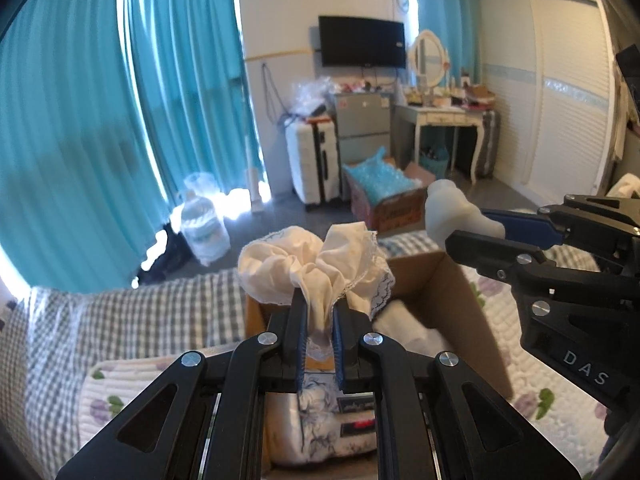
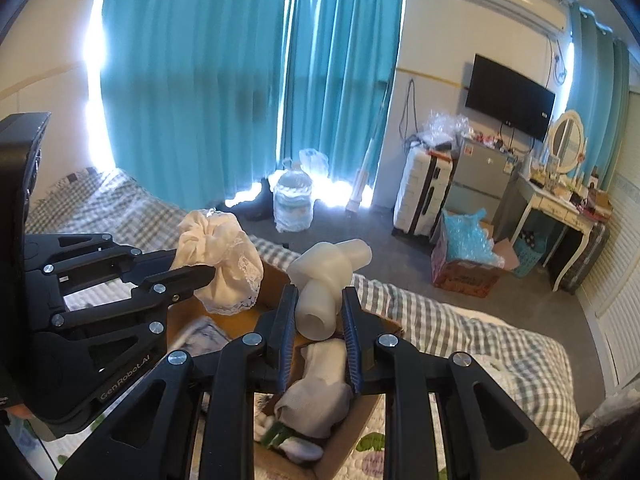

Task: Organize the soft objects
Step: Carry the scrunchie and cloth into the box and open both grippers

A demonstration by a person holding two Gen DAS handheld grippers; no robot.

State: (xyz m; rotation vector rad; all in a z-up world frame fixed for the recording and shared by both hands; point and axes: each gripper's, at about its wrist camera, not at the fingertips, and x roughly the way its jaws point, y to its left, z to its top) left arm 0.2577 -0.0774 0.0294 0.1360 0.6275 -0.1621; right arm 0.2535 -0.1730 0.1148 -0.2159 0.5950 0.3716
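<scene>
**Both grippers loaded above the cardboard box**

My left gripper (image 1: 320,312) is pinched on a cream, lace-trimmed cloth bundle (image 1: 312,264); the fabric is squeezed between the 2 blue-padded fingers and puffs out above their tips. From the right wrist view the same bundle (image 2: 220,268) hangs at the end of the left gripper (image 2: 196,266), over the near-left corner of the box.

My right gripper (image 2: 320,308) is clamped on a pale, translucent white soft toy made of stubby tubes (image 2: 328,280); the jaws press its lower tube from both sides, and the other tubes stick out above the fingertips. In the left wrist view that toy (image 1: 452,208) shows at the tip of the right gripper (image 1: 472,228), held up past the far right edge of the box.

The open cardboard box (image 1: 452,292) sits on the bed, on a white quilt with purple flowers (image 1: 560,400) laid over a grey checked sheet (image 1: 160,312). Inside the box, under my left gripper, lies a folded blue floral fabric item (image 1: 320,412). Under my right gripper I see a rolled white sock (image 2: 320,384) and smaller white pieces I cannot identify.

Beyond the bed are teal curtains (image 1: 120,120), a large water bottle (image 1: 204,228), a white suitcase (image 1: 312,160) and a wall TV (image 1: 362,42).
</scene>
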